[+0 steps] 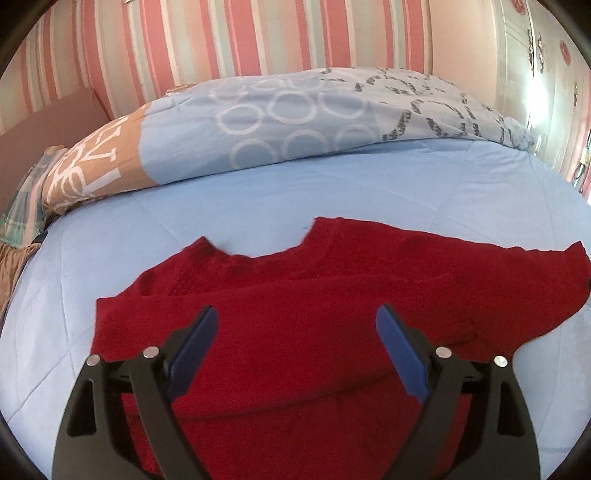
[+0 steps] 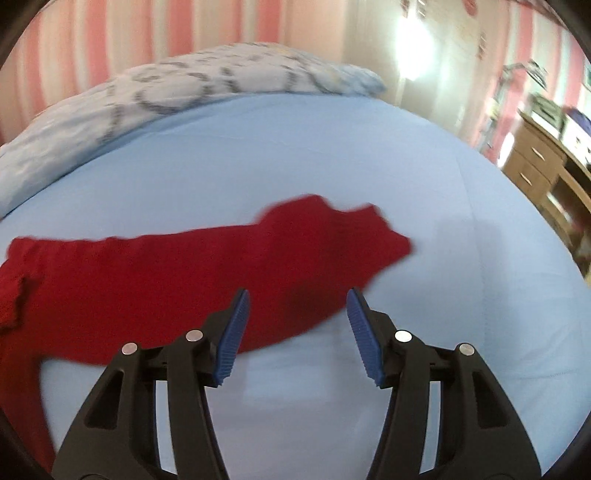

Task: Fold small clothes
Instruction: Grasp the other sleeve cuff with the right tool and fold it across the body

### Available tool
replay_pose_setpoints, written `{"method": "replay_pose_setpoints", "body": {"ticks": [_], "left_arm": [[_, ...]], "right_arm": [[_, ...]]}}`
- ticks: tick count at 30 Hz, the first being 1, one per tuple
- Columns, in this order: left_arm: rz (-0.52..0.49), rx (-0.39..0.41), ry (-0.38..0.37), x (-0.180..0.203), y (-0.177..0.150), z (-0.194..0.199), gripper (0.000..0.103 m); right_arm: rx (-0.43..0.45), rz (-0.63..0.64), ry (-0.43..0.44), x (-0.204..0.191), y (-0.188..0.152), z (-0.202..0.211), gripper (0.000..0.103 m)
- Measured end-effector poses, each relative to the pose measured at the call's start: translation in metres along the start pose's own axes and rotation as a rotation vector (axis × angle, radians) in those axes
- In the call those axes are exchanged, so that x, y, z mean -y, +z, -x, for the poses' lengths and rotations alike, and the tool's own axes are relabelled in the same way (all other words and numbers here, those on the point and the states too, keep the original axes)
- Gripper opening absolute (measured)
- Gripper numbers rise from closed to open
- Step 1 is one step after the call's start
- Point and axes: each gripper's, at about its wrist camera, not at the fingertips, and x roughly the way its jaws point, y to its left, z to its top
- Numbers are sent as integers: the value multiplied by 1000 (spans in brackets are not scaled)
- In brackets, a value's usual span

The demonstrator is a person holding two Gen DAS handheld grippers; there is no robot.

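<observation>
On blue bedsheet, red knit top partly folded, both hand-held grippers spread, empty.

Ahead of the left gripper's fingers the red garment lies flat, with bare bed beyond it. Farther ahead a rumpled duvet piles up along the striped wall. Right of the right gripper's fingers the bed is open up to a wooden drawer unit.
</observation>
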Motion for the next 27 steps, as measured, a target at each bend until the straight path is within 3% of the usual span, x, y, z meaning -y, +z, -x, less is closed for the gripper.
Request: {"method": "replay_pose_setpoints", "body": {"ticks": [5, 8, 9, 11, 12, 14, 15, 21, 27], "left_arm": [[-24, -13, 18, 16, 2, -6, 88], [-22, -25, 27, 16, 1, -10, 88], [-18, -30, 30, 17, 1, -12, 88], [-10, -41, 30, 16, -1, -14, 88], [-8, -43, 30, 16, -2, -15, 88], [-9, -47, 31, 16, -5, -16, 88], [-10, -49, 32, 16, -5, -16, 88], [-1, -48, 23, 4, -6, -12, 88], [30, -48, 19, -28, -8, 0, 88]], "right_arm": [[-28, -59, -33, 23, 7, -25, 66], [-74, -127, 17, 32, 6, -39, 66], [-83, -127, 32, 30, 5, -42, 62], [-74, -109, 49, 23, 5, -40, 40], [-71, -100, 48, 20, 6, -38, 36], [-56, -80, 38, 15, 9, -36, 17], [-46, -78, 46, 15, 11, -33, 13], [117, 4, 72, -22, 16, 28, 10], [169, 153, 251, -125, 16, 88, 10]]}}
